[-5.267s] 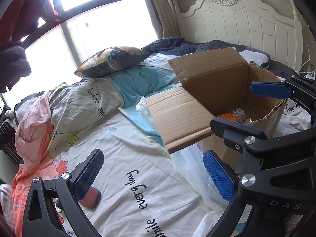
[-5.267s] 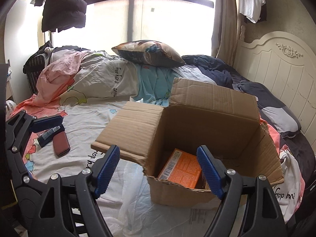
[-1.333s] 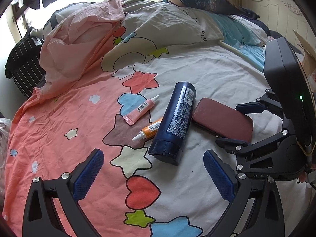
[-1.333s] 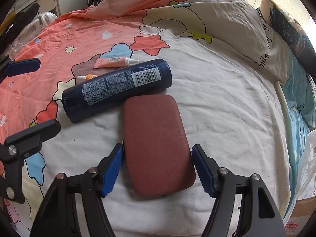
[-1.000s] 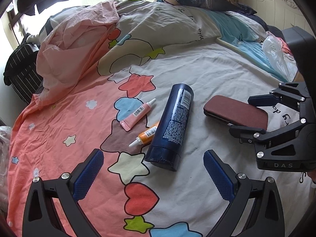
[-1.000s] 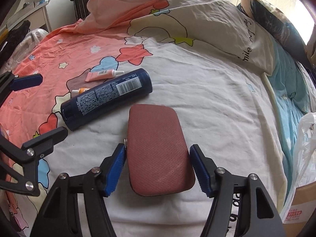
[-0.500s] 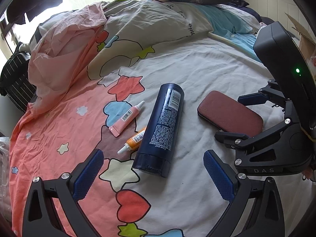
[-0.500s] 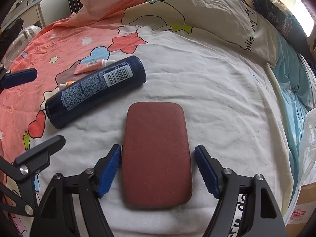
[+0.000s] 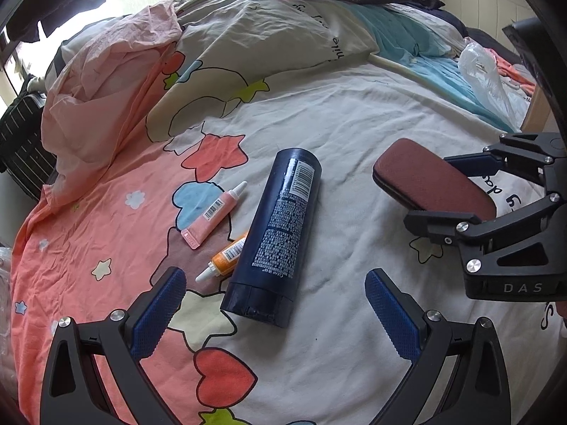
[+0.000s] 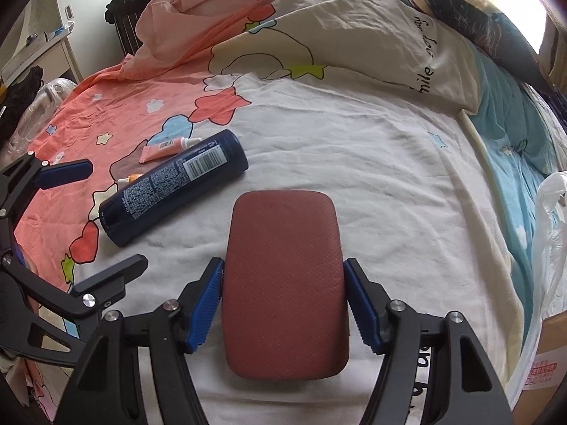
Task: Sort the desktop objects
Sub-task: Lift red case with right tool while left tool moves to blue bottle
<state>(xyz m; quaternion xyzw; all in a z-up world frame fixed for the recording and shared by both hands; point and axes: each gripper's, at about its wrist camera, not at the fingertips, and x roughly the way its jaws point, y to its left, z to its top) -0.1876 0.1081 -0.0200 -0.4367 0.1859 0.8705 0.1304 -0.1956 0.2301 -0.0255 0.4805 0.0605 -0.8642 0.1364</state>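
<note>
On the bed, a dark red case (image 10: 285, 283) lies flat on the white part of the printed sheet (image 10: 372, 163), and the right gripper (image 10: 283, 304) has it between its blue fingers (image 10: 207, 301) — they are closing in on its long sides, the left one at the edge of the case, the right one with what looks like a thin gap. In the left wrist view the case (image 9: 430, 180) juts out from between those fingers toward the middle of the bed. The left gripper (image 9: 274, 313) hangs over the sheet with its fingers (image 9: 159, 311) wide apart and empty. Just ahead of it lies a dark blue bottle (image 9: 280, 226) on its side, cap end nearest that gripper. A small orange tube (image 9: 226, 256) touches the bottle's left flank, partly tucked under it — a pink tube (image 9: 212, 212) lies just beside, apart from the bottle. A clear plastic bag (image 9: 485, 78) sits far right, near a cardboard box (image 10: 545, 354).
</note>
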